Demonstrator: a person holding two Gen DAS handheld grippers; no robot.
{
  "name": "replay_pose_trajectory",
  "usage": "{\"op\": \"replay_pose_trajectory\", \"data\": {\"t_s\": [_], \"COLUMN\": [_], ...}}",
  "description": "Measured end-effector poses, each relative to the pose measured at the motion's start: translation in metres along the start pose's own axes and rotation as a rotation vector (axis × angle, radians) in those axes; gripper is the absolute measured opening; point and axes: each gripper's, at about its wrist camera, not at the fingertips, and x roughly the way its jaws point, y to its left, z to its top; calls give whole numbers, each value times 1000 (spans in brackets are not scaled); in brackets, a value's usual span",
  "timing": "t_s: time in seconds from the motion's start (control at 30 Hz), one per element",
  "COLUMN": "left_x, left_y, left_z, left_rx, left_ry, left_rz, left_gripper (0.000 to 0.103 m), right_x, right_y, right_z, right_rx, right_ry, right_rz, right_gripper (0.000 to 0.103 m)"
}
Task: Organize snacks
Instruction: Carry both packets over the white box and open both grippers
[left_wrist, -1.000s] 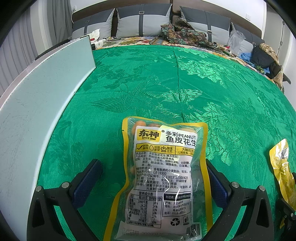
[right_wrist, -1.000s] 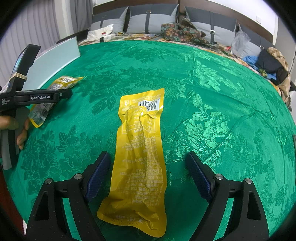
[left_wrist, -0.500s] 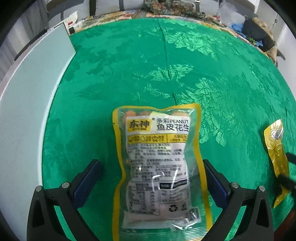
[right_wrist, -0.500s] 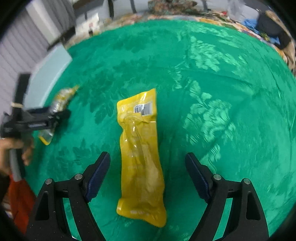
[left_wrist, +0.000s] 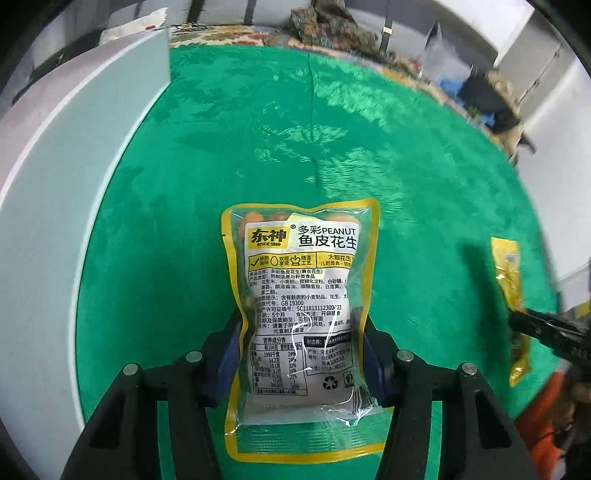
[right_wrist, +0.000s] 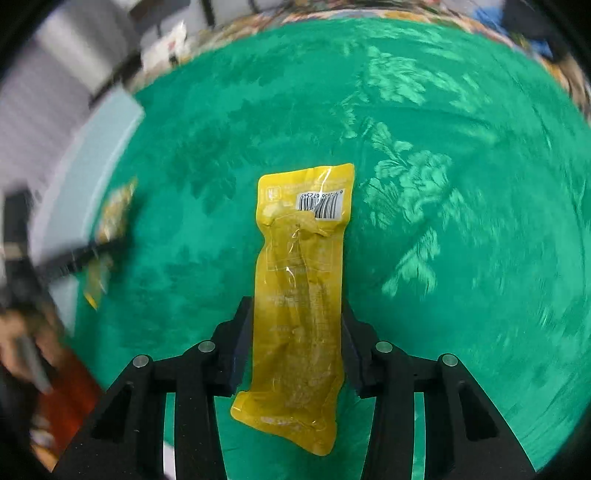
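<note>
On my left gripper (left_wrist: 301, 363) the jaws have just been closing and now pinch the peanut packet (left_wrist: 300, 306) by its two long edges, its lower half between the blue pads (left_wrist: 226, 363) and its printed top sticking out ahead of the jaws. On my right gripper (right_wrist: 293, 349) the jaws have also just drawn in and clamp the yellow pouch (right_wrist: 301, 295) across its lower middle; its barcode end points forward beyond the jaws, its bottom end hangs back under them. Both packs sit over the green patterned cloth (left_wrist: 388, 166). A pale board (left_wrist: 66, 192) lies off to the left of my left jaws. Far right of them I see the other gripper with the yellow pouch, blurred.
</note>
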Motion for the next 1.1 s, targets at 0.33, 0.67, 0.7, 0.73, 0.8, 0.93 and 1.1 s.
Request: {"op": "replay_pose_trajectory", "data": {"t_s": [0.33, 0.67, 0.7, 0.73, 0.8, 0.93, 1.1], "left_x": [-65, -133, -139, -146, -158, -187, -231], "left_y": [-18, 8, 12, 19, 36, 80, 152], "left_z": [-41, -48, -47, -48, -49, -49, -44], "left_rx": [-30, -74, -80, -90, -116, -182, -248], "left_ry": [-97, -198, -211, -225, -244, -279, -361], "left_rz": [-41, -61, -59, -54, -45, -25, 134], "left_gripper": [56, 56, 56, 56, 56, 56, 56], "right_x": [-16, -27, -29, -30, -33, -38, -52], "right_y": [19, 78, 86, 95, 114, 146, 206], "right_z": [-17, -20, -17, -14, -8, 0, 25], "right_rx": [27, -71, -85, -102, -140, -195, -279], "right_ry": [-36, -55, -58, -60, -63, -63, -99], "right_rz": [85, 163, 171, 178, 183, 212, 276], "right_gripper": [46, 46, 46, 46, 46, 46, 46]}}
